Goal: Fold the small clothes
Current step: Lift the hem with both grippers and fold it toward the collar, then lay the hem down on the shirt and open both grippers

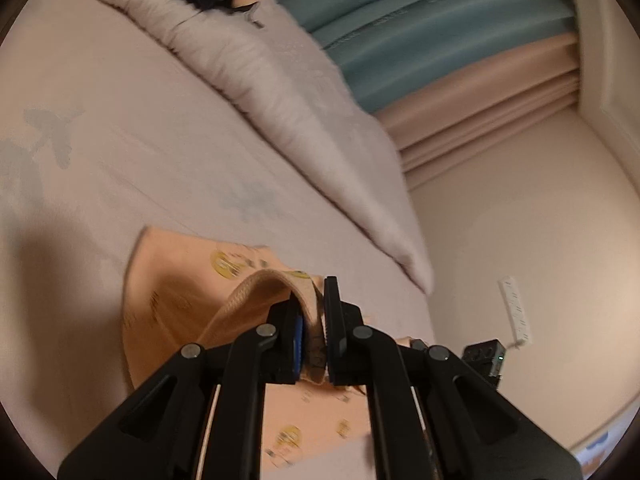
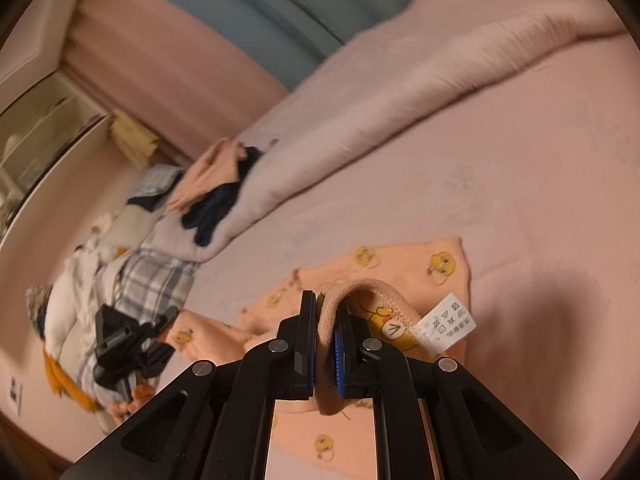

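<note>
A small peach garment with yellow duck prints (image 1: 168, 304) lies on the pink bed sheet (image 1: 120, 160). My left gripper (image 1: 314, 320) is shut on its ribbed waistband (image 1: 256, 284), lifted a little off the sheet. In the right wrist view the same garment (image 2: 400, 264) lies spread on the sheet, and my right gripper (image 2: 326, 320) is shut on the ribbed waistband (image 2: 360, 286). A white care label (image 2: 444, 322) hangs from the band just right of the fingers. My left gripper also shows in the right wrist view (image 2: 128, 340), low at the left.
A rolled pale quilt (image 1: 280, 92) runs across the bed behind the garment. A pile of other clothes (image 2: 216, 184), peach and dark blue, sits on the quilt's end, with plaid and white laundry (image 2: 132, 280) beside it. Teal and pink curtains (image 1: 440, 40) hang behind.
</note>
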A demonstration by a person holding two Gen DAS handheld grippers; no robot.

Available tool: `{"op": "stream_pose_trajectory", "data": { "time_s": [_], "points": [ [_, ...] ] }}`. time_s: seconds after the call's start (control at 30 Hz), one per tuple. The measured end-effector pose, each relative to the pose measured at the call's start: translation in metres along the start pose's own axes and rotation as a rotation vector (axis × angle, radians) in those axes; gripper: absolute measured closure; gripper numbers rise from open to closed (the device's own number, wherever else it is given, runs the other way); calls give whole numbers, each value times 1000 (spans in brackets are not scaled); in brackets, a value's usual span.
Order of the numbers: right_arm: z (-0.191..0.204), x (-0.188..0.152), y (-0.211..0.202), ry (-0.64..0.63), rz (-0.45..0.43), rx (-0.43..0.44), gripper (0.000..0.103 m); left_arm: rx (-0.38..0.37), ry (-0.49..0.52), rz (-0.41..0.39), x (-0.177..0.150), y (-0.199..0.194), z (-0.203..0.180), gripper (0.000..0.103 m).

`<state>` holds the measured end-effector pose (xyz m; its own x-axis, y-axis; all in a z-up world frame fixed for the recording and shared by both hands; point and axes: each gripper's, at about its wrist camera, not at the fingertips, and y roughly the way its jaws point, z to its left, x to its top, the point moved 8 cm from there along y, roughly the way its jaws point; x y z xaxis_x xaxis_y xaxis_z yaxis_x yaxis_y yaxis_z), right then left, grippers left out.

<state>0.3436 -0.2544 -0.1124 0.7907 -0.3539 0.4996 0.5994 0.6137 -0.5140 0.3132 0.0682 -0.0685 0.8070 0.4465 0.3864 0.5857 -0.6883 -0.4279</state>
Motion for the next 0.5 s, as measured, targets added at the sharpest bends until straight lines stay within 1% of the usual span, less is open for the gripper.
{"op": "stream_pose_trajectory", "data": {
  "time_s": [0.07, 0.13, 0.27, 0.33, 0.37, 0.4, 0.43, 0.47, 0.5],
  "points": [
    [-11, 3, 13, 29, 17, -33, 92, 44, -25, 13, 5, 15, 15, 98],
    [-24, 2, 26, 59, 44, -68, 92, 109, -37, 28, 9, 30, 31, 98],
    [-44, 3, 41, 102, 76, -122, 92, 219, -66, 50, 15, 47, 61, 97],
    [-50, 5, 42, 124, 80, -140, 92, 241, -88, 52, 19, 49, 70, 97],
    [-54, 7, 41, 147, 80, -139, 89, 249, -99, 52, 21, 49, 74, 94],
    [-57, 9, 39, 174, 76, -133, 79, 247, -108, 59, 23, 47, 77, 89],
    [-60, 11, 35, 195, 67, -126, 73, 254, -109, 62, 23, 45, 78, 84],
    [-62, 12, 29, 208, 54, -123, 63, 275, -103, 59, 23, 41, 80, 73],
    [-64, 14, 23, 211, 42, -125, 60, 302, -82, 51, 23, 34, 81, 62]
  ]
}}
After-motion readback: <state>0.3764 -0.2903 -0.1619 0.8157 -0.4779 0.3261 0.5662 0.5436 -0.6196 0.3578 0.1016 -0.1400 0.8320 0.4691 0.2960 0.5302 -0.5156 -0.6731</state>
